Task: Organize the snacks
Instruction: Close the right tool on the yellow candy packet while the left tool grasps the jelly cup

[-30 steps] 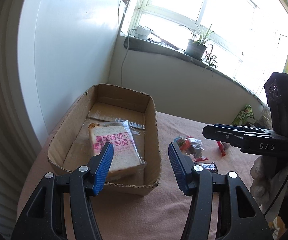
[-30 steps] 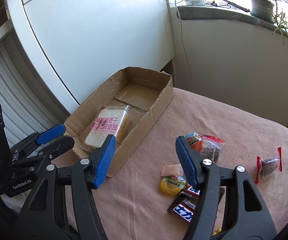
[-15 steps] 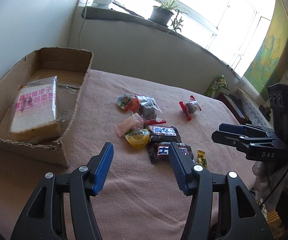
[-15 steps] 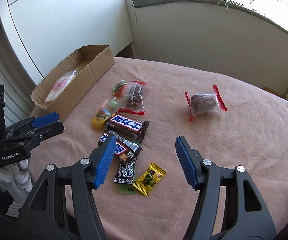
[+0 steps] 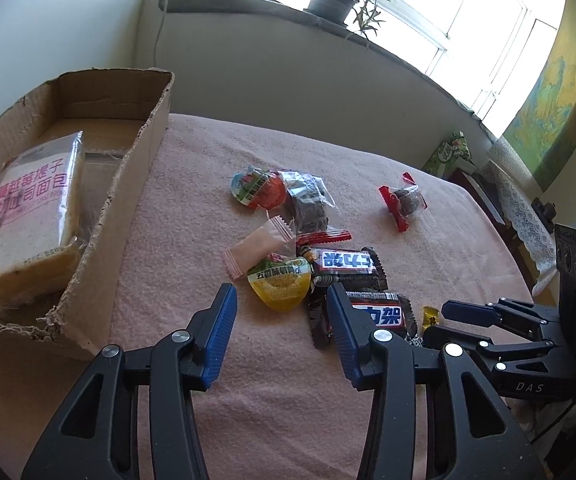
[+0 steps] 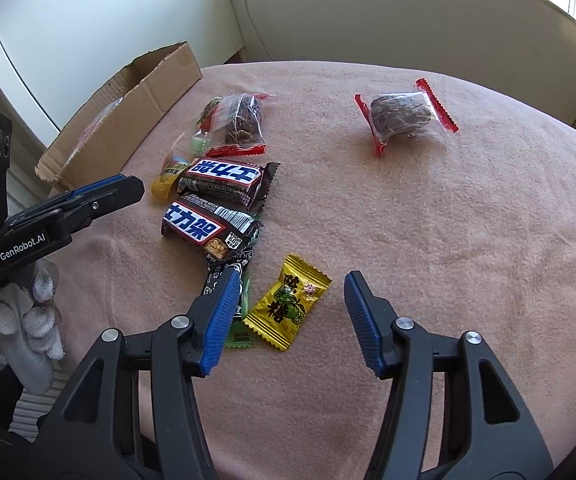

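My right claw (image 6: 288, 312) is closing, part-open and empty, over the yellow candy (image 6: 288, 302) on the counter (image 6: 447, 220); my left claw (image 5: 282, 326) closes empty above the jelly cup (image 5: 282, 288); the cardboard box (image 5: 128, 208) holds packaged bread (image 5: 28, 208)

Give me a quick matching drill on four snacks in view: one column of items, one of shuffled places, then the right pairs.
Items:
1. bread pack
2. yellow candy
3. red-ended cake pack
4. yellow jelly cup

Places:
A. alone, far side of the pink cloth
B. inside the cardboard box
C. in front of the open right claw
D. in front of the open left claw

Pairs: 1-B, 2-C, 3-A, 4-D
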`<state>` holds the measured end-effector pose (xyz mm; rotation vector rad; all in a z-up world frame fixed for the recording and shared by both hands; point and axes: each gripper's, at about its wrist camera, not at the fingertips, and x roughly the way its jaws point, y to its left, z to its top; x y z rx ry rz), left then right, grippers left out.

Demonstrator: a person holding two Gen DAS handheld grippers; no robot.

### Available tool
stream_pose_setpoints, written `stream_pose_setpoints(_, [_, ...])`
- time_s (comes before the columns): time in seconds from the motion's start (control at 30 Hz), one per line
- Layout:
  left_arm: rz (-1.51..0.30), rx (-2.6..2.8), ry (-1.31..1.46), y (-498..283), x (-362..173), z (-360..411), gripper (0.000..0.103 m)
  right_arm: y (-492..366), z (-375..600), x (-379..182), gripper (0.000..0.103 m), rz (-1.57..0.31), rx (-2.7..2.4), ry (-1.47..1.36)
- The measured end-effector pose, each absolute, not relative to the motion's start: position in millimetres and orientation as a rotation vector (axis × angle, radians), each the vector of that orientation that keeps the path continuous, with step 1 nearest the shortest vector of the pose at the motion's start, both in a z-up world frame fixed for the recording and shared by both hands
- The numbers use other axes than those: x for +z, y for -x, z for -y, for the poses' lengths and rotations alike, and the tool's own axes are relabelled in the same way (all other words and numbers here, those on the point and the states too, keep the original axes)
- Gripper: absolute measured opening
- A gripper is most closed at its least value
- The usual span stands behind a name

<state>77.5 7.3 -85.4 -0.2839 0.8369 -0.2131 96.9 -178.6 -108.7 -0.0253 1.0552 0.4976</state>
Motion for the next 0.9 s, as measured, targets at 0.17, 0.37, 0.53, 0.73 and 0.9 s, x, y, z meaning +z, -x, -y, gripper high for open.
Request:
stream_pose_setpoints(0.17, [-0.876, -0.207, 0.268, -93, -94, -2, 0.044, -98, 171, -115, 0.056, -1.052, 0.49, 0.035])
stream_pose_setpoints(0.37, [-0.89, -0.192, 0.236, -99, -100, -1, 0.044, -102, 171, -118, 0.045, -1.047, 0.459, 0.079])
stream_pose_setpoints(0.53, [-0.901, -0.191, 0.197, -104, -102, 6, 0.044, -100, 172, -118, 0.042, -1.046, 0.449, 0.122])
stream_pose_setpoints(0.73, [-0.896, -0.197, 0.166, -108, -102, 9, 0.041, -91, 152, -119, 0.042, -1.025, 0.443, 0.225])
stream_pose_setpoints(0.9, [-0.899, -0.209, 0.187, -105, -102, 2, 0.038, -93, 160, -118, 0.041, -1.024, 0.45, 0.2])
